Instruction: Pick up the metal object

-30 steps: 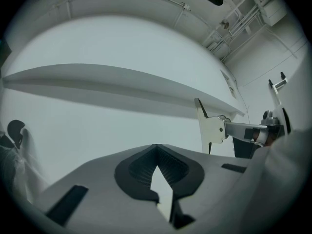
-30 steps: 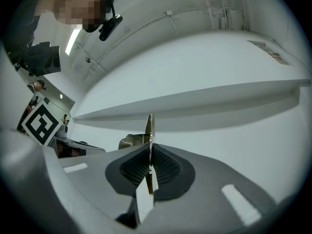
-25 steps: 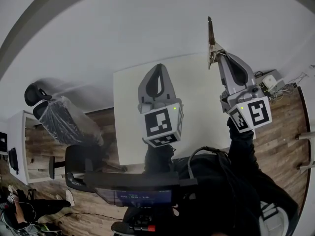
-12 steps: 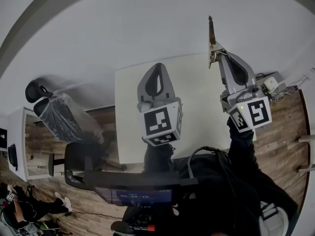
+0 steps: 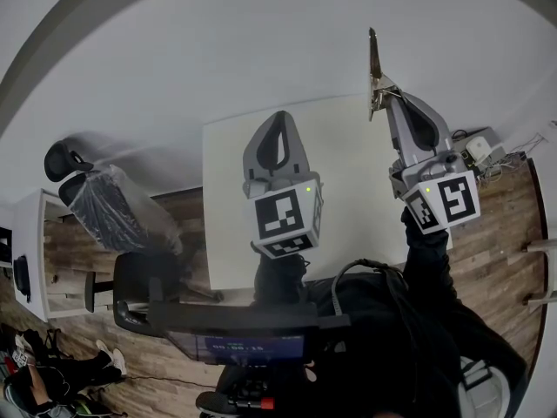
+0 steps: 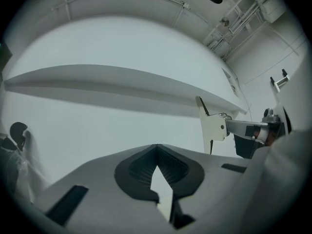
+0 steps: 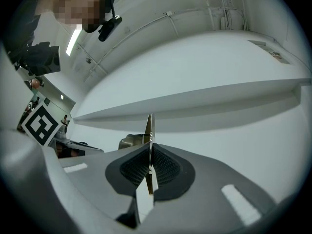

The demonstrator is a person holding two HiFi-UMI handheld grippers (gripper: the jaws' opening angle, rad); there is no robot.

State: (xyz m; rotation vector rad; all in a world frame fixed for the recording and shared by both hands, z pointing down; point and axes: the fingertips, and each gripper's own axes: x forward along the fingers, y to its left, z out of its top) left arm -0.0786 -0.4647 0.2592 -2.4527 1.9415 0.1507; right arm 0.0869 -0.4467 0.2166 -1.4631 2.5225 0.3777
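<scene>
Over the far edge of the white square table point(image 5: 348, 185), the right gripper point(image 5: 383, 96) clamps a thin, flat, brass-toned metal plate point(image 5: 373, 55) edge-up. The left gripper point(image 5: 280, 118), over the table's middle, has its jaws pressed together, empty.

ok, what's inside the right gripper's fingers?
A thin metal plate, seen edge-on, clamped by the right gripper. Its top sticks out past the fingers; the stretch between them is covered.

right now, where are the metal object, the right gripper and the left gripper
metal object point(image 6: 212, 126), left gripper view, flat face
right gripper point(image 7: 150, 146), right gripper view, between fingertips
left gripper point(image 6: 156, 146), left gripper view, between fingertips
</scene>
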